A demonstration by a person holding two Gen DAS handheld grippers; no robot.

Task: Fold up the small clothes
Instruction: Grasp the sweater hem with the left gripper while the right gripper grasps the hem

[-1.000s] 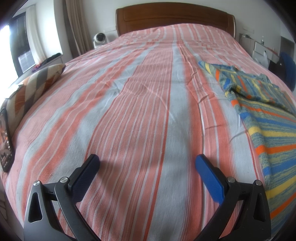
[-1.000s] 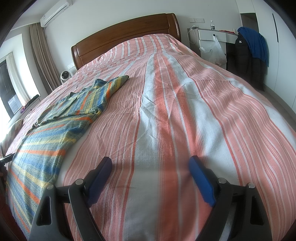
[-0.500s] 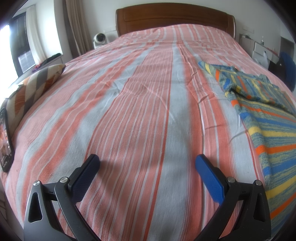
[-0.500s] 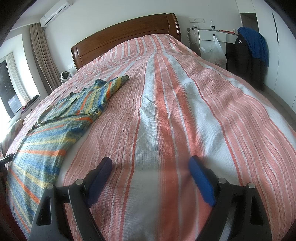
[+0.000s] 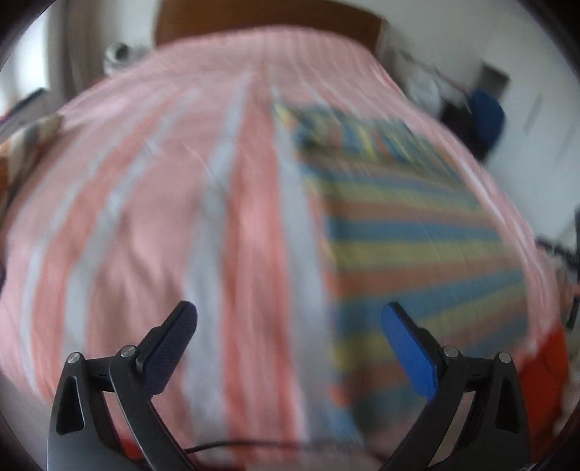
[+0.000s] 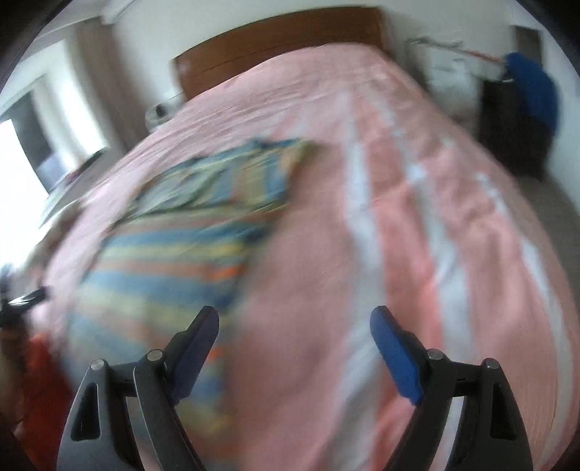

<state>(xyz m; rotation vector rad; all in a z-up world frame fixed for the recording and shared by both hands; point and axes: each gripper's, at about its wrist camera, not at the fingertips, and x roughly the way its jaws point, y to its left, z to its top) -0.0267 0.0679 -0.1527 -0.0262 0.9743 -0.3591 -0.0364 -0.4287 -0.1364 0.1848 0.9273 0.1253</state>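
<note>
Here, striped garment (image 5: 406, 224) on pink-striped bed (image 5: 145, 203), wooden headboard (image 6: 282, 47) beyond.

Blurred bedroom: bed (image 6: 417, 224) under pink-white striped cover, brown wooden headboard (image 6: 275, 47), white walls (image 6: 152, 32), bright window (image 6: 21, 159) at left, blue garment (image 6: 533, 87) hanging at right.

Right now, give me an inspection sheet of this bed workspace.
Surface: bed with pink and white striped cover; views blurred.
Job's things: striped shirt lies on the bed, not held.
Clutter: patterned cushion at the bed's edge.
Grippers: left claw open, empty; right claw open, empty.
Cables: thin dark cable at the bottom of the left view.
Surroundings: wooden headboard, blue garment hung by the wall.
</note>
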